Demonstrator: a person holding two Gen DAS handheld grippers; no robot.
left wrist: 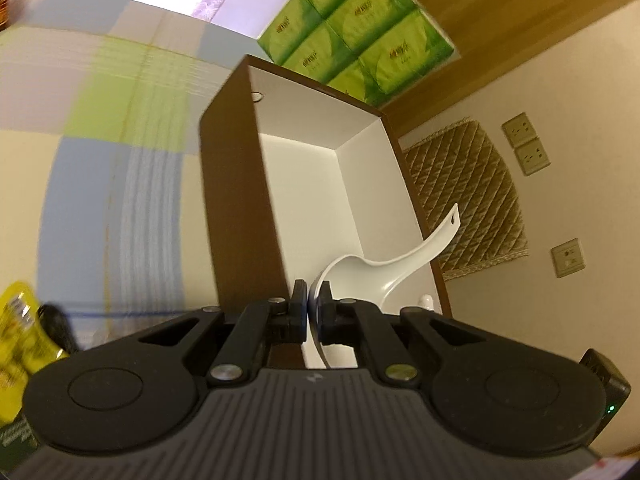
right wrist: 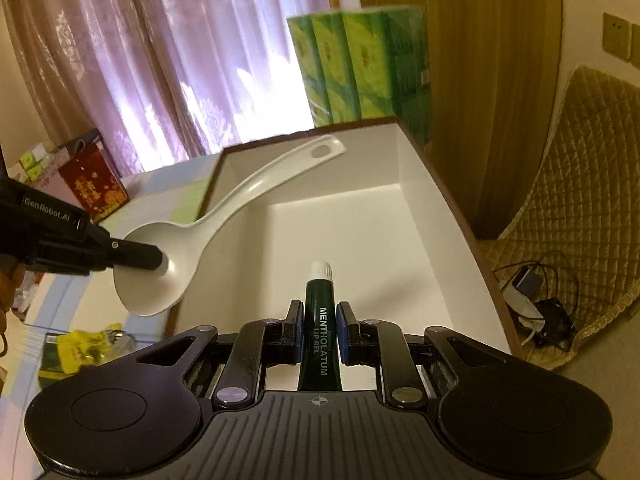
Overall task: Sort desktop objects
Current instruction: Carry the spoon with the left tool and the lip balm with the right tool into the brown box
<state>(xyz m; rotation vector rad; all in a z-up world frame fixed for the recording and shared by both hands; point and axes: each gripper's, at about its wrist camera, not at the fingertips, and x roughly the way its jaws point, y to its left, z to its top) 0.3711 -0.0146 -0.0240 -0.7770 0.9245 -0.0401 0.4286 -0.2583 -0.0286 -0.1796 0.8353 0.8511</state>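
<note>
My left tongs are clamping the bowl edge of a white plastic spoon, handle sticking out over the open box. Right tongs are gripping a dark green lip gel tube w/ white cap, pointing into that same white-lined brown box, nothing inside it afaict. Green tissue packs are sitting right behind the box, yellow packet on the desk off to the left.

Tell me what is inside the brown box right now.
The box shows a bare white floor and walls, nothing lying in it. The near end of its floor is hidden by the right gripper and its lip gel tube.
</note>
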